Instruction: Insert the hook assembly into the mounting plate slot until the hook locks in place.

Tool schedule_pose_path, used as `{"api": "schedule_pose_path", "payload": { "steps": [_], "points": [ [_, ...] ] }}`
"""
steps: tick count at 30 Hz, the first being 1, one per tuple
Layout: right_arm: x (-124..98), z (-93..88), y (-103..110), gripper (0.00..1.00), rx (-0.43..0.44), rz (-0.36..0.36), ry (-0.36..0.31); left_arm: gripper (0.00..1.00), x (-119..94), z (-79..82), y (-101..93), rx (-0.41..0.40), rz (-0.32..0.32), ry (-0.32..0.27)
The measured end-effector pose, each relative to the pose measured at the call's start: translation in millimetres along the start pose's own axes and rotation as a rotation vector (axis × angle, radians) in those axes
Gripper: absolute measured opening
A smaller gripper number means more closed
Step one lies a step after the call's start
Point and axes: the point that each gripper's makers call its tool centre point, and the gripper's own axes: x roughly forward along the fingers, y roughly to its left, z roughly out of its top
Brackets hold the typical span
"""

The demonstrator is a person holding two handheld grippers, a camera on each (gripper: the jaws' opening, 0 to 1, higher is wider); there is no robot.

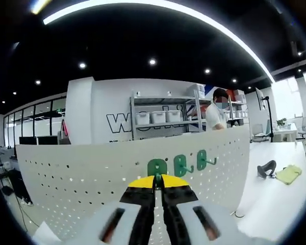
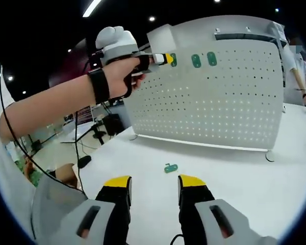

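The left hand-held gripper [image 1: 158,179], yellow-tipped jaws closed together, presses a green plastic hook [image 1: 156,168] against the white perforated metal pegboard [image 1: 81,173] near its top edge. Two more green hooks [image 1: 182,164] [image 1: 204,159] hang just beside it. The right hand-held gripper [image 2: 154,179] hovers over the smooth white worktop [image 2: 245,173] with jaws wide apart, holding nothing. A flat green hook piece [image 2: 171,167] lies on the worktop before the pegboard's foot.
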Motion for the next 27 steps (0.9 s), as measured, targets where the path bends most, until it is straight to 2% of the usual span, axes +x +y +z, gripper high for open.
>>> {"api": "schedule_pose_path", "payload": {
  "steps": [9,11,12,13,15,19,27],
  "points": [
    [-1,-5.5,-2,0.35,0.017,0.007,0.011,0.03,14,-0.5,3.4,-0.015,0.032,-0.008],
    [-1,-6.6,-4,0.35,0.022,0.005,0.013,0.04,15,0.2,5.5,0.014,0.048,-0.013],
    [-2,-6.4,-5,0.35,0.024,0.004,0.007,0.04,15,-0.4,6.9,0.005,0.053,-0.011],
    [-2,-6.7,-5,0.35,0.028,0.003,0.006,0.03,17,-2.9,7.9,-0.038,0.054,-0.003],
    [-1,-9.7,-5,0.35,0.030,0.004,0.010,0.03,21,-4.5,9.2,-0.018,0.062,0.000],
    [1,-16.9,-3,0.34,0.041,0.010,0.022,0.04,26,-2.1,9.9,-0.050,0.067,-0.009],
    [2,-14.2,-5,0.34,0.053,0.015,0.014,0.04,33,-6.7,8.1,-0.045,0.082,0.007]
  ]
}}
